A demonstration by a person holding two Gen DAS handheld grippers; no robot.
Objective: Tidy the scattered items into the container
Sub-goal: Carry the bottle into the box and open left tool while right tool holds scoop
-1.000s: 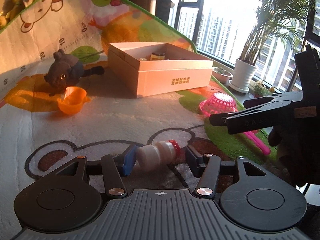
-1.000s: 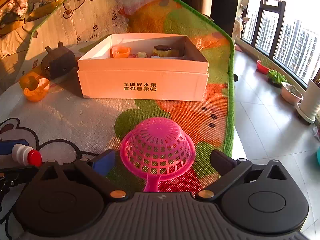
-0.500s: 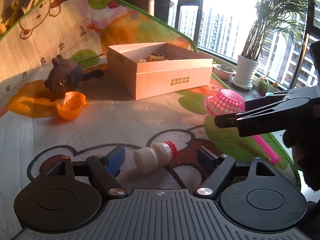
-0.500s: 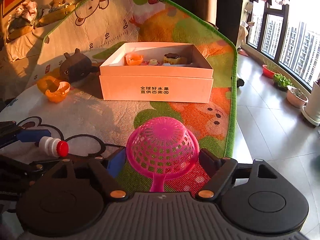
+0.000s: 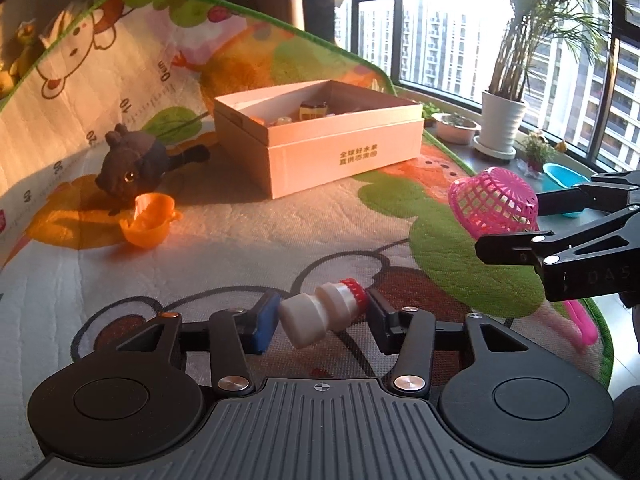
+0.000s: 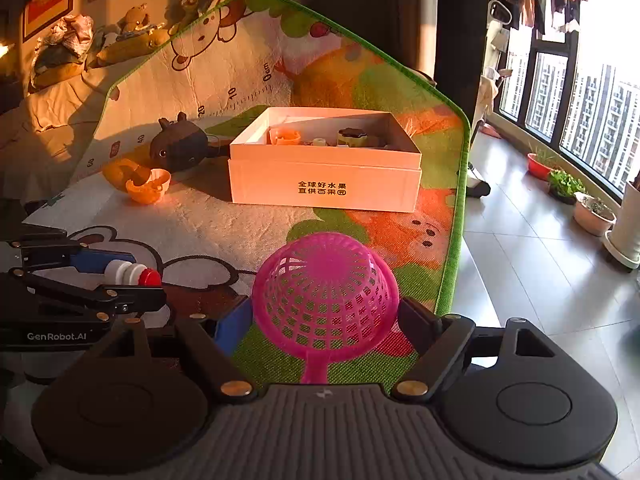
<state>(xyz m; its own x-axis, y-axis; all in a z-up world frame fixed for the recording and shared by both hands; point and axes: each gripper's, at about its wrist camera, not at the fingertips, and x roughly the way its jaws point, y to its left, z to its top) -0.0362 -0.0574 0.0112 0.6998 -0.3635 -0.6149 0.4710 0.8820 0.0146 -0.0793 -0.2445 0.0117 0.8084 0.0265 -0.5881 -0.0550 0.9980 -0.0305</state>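
White bottle (image 5: 320,314) with a red cap lies sideways, clenched end to end by the left gripper (image 5: 322,316) just above the mat (image 5: 240,248). Right gripper (image 6: 326,314) grasps the pink strainer (image 6: 326,298); the box (image 6: 324,178) sits beyond

**Left tongs clamp the small bottle**

The left tongs (image 5: 322,318) grip a small white bottle (image 5: 320,314) with a red cap, lying tilted across the pads above the cartoon play mat (image 5: 248,248). At right the right tongs (image 5: 520,224) carry a pink mesh strainer (image 5: 490,202). Farther back an open cardboard box (image 5: 340,152) holds small items; left of it lie a dark plush toy (image 5: 132,164) and, touching it, an orange cup (image 5: 149,220).
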